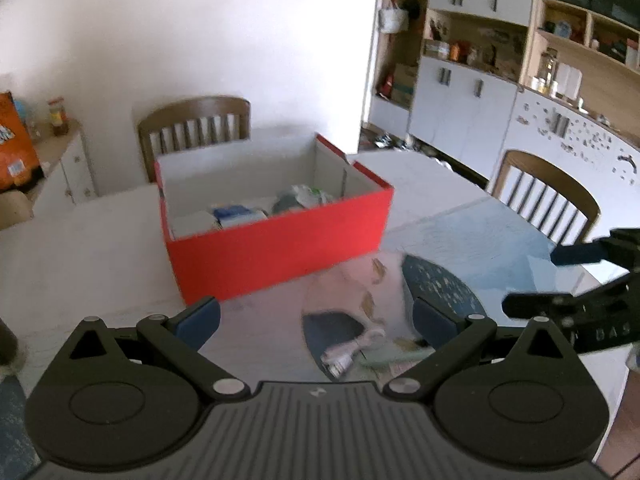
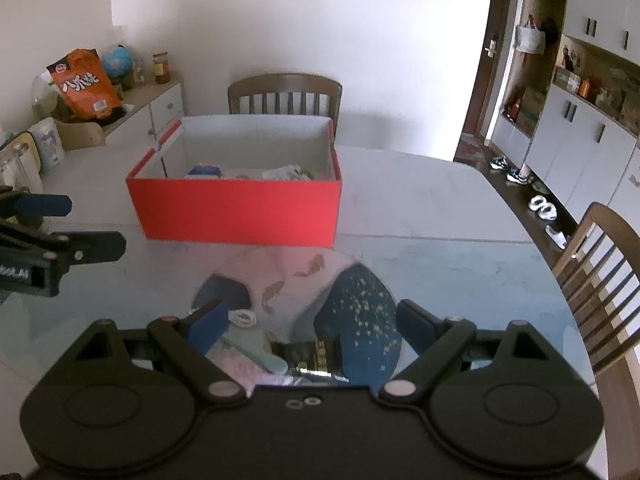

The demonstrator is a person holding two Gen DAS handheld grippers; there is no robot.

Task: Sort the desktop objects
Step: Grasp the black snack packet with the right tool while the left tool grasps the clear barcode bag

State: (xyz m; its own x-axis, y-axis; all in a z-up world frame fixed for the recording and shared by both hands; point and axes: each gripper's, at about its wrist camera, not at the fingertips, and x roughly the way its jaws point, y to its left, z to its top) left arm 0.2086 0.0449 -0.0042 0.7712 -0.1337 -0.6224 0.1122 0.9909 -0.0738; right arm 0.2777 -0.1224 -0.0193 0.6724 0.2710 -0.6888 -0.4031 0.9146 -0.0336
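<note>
White cable lies near; red box holds packets.

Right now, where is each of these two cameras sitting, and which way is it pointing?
Left wrist view: rides on the left gripper, looking forward and down over the table at the red box; its own open fingers show, with the right gripper at the picture's right edge.
Right wrist view: rides on the right gripper, facing the same red box more squarely; its open fingers show, the left gripper at the picture's left edge.
Both share the box, the coiled white cable and the far chair.
</note>
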